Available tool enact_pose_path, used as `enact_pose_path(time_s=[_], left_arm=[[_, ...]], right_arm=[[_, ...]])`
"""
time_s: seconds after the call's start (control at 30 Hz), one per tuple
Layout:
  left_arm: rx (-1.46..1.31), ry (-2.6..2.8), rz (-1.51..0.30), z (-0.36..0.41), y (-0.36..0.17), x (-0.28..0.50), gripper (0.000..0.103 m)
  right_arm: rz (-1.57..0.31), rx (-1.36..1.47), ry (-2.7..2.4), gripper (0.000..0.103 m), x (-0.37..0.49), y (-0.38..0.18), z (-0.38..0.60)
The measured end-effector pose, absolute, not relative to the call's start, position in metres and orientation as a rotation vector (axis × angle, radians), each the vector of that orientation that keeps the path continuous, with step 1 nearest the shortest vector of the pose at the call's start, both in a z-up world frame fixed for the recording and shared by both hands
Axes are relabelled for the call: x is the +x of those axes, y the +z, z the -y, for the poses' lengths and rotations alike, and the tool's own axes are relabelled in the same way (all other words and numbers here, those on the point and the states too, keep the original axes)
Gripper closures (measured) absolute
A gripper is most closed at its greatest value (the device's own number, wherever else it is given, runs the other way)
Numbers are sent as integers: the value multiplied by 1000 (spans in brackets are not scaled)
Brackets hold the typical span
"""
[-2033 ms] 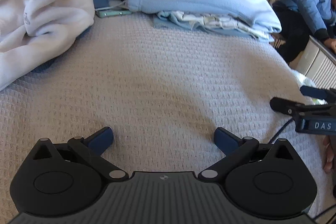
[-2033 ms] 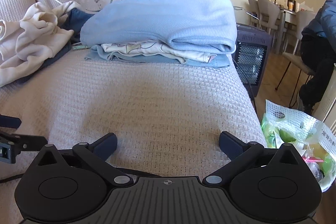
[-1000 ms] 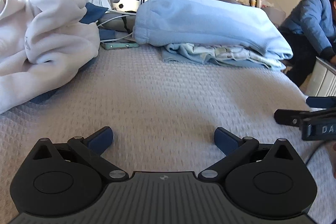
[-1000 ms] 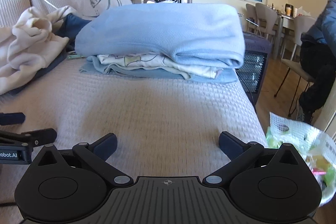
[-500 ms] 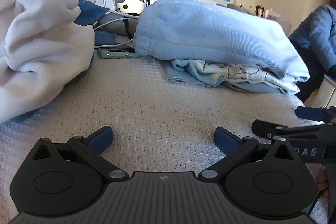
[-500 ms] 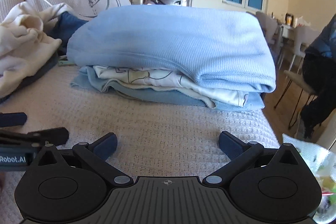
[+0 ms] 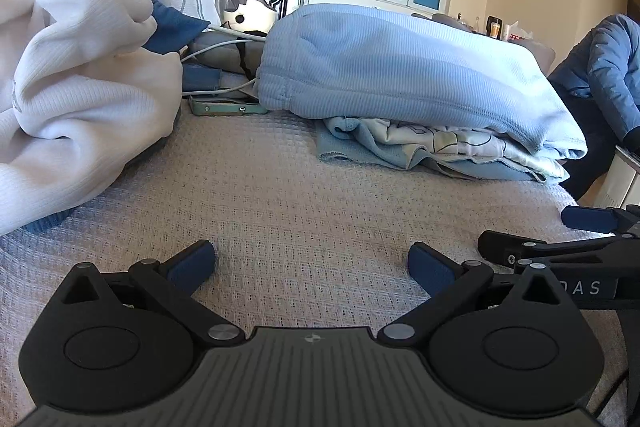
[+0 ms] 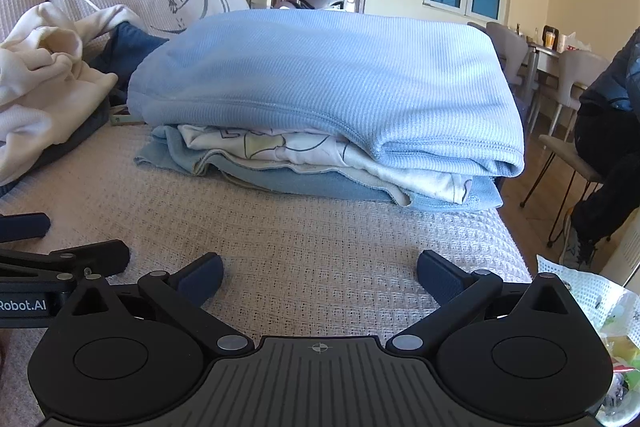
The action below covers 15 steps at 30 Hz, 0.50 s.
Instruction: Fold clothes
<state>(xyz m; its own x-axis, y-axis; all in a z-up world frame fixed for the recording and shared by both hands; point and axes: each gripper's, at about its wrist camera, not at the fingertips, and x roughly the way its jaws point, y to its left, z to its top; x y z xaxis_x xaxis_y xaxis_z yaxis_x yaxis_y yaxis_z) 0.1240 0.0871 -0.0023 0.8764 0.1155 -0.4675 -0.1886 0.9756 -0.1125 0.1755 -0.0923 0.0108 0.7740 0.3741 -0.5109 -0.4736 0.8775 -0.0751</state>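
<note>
Both grippers hang low over a beige waffle-weave cover (image 7: 304, 195) spread across a sofa, side by side and pointing the same way. The left gripper (image 7: 312, 265) has its blue-padded fingers spread wide with nothing between them, only bare cover showing in the gap. The right gripper (image 8: 320, 273) is spread just as wide and is likewise empty; in the left wrist view it shows at the right edge, just beside the left one. Ahead of both lies a stack of folded clothes (image 8: 328, 115): a thick light blue ribbed garment (image 7: 400, 67) on top, a white printed piece (image 8: 320, 151) under it, and a blue layer (image 8: 312, 183) at the bottom, resting on the cover near its far end. Neither gripper touches the stack. To the left, an unfolded cream garment (image 7: 80, 79) lies crumpled in a heap against the sofa back, with a dark blue piece (image 7: 172, 29) poking out behind it. Between the heap and the stack sit a green phone (image 7: 228, 105) and a white cable (image 7: 216, 47). At the far right a person in a blue jacket (image 7: 612, 67) bends over. A mesh bag (image 8: 588, 303) sits at the lower right of the right wrist view, beyond the sofa's edge.
</note>
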Motion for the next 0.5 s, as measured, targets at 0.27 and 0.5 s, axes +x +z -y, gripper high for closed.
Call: enact_pose_path(time_s=[0.27,0.5], left_arm=[[-149,167,-477,-86,-2,124,0],[-153,167,-481,-86,-1,124,0]], right_arm=[[-509,-203,464,0,176,11,93],[-511,-201,463,0,177,11,93]])
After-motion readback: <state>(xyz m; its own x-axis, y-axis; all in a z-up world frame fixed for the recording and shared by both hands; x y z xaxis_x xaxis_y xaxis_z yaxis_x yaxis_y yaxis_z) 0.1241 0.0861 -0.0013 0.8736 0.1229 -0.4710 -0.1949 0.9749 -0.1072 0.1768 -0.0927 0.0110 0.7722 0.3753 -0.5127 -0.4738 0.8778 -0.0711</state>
